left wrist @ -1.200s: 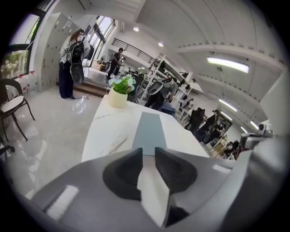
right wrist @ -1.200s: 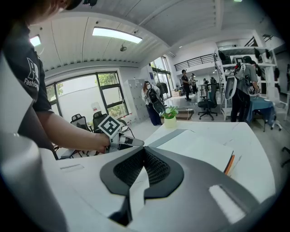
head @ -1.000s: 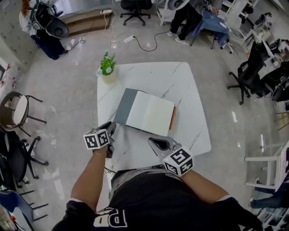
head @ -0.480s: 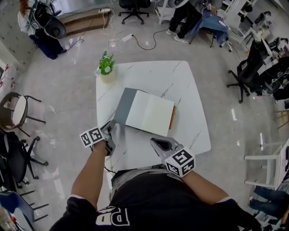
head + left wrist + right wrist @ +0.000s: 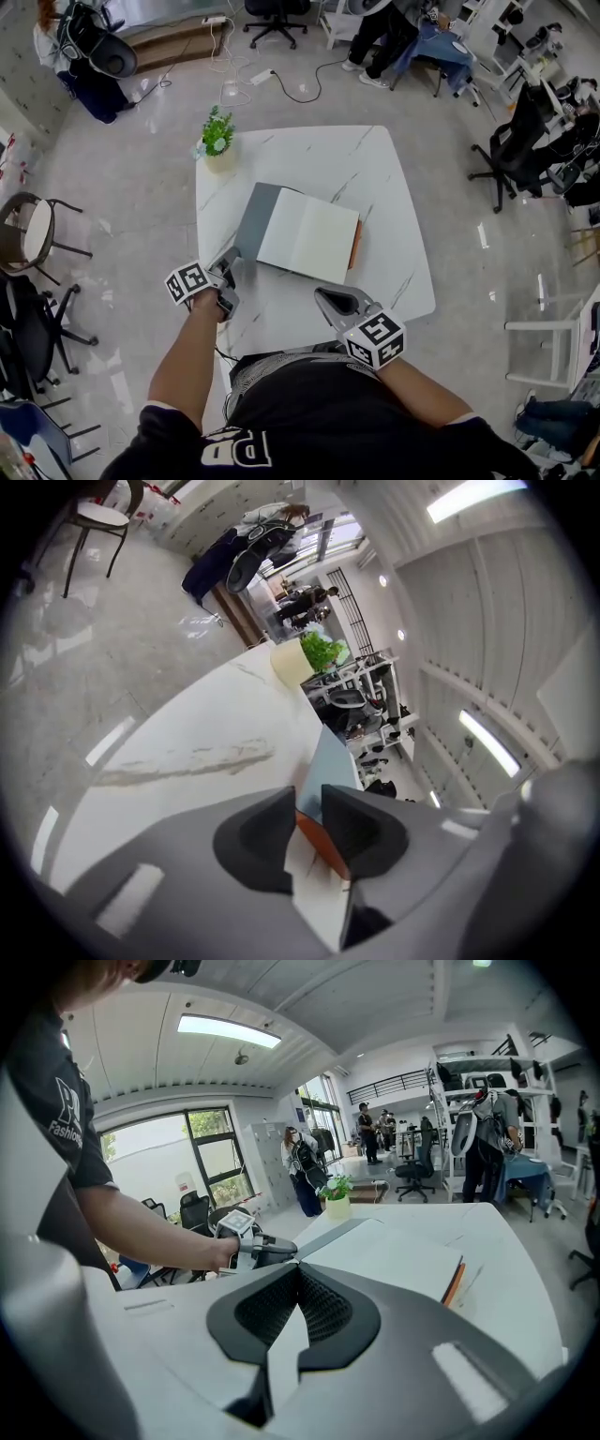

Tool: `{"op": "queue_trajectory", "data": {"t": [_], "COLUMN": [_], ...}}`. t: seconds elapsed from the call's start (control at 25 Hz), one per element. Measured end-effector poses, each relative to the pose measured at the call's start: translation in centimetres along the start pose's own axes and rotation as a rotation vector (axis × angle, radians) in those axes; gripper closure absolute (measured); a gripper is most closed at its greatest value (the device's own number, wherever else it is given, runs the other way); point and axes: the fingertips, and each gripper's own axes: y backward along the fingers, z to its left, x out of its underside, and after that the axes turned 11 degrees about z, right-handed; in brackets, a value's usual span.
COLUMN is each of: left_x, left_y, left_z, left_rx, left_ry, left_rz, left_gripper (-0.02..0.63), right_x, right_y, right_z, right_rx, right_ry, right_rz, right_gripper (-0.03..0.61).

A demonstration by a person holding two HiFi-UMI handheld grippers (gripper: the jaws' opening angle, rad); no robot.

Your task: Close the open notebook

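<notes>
Forward, left gripper (image 5: 228,265), jaws slightly apart, at near-left corner of notebook (image 5: 305,236); right gripper (image 5: 322,296) pressed together.

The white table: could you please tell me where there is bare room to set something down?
The table is bare beyond the notebook, right of the potted plant, and along the table's right edge. The near strip is crowded: left hand-held gripper at the notebook's corner, right hand-held gripper alongside.
</notes>
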Motion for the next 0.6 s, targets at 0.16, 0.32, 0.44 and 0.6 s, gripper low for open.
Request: {"op": "queue_trajectory", "data": {"t": [0.16,0.32,0.44,0.6], "left_x": [-0.1,-0.8,-1.2,-1.5], "left_y": [0.2,1.1,1.8,2.5], "left_z": [-0.4,-1.8,-3.8,-6.4], "left_rx": [-0.005,-0.003,0.018,0.052], "left_ry": [-0.015,-0.051,-0.099,-0.161], "left_rz": [-0.01,-0.035,-0.047,-0.044], "left_gripper": [0.477,0.523,0.546,0.548], "right_x": [0.2,0.1,0.0,0.0], "right_y": [0.3,0.3,0.5,0.6], "right_z": [-0.2,-0.3,-0.4,-0.3], "right_rx": [0.006,0.006,0.008,0.007], "right_ry": [-0.006,-0.008,-0.007,-0.003], "right_rz": [-0.004,-0.007,-0.01,-0.014], "right_gripper": [0.578,0.578,0.578,0.578]}}
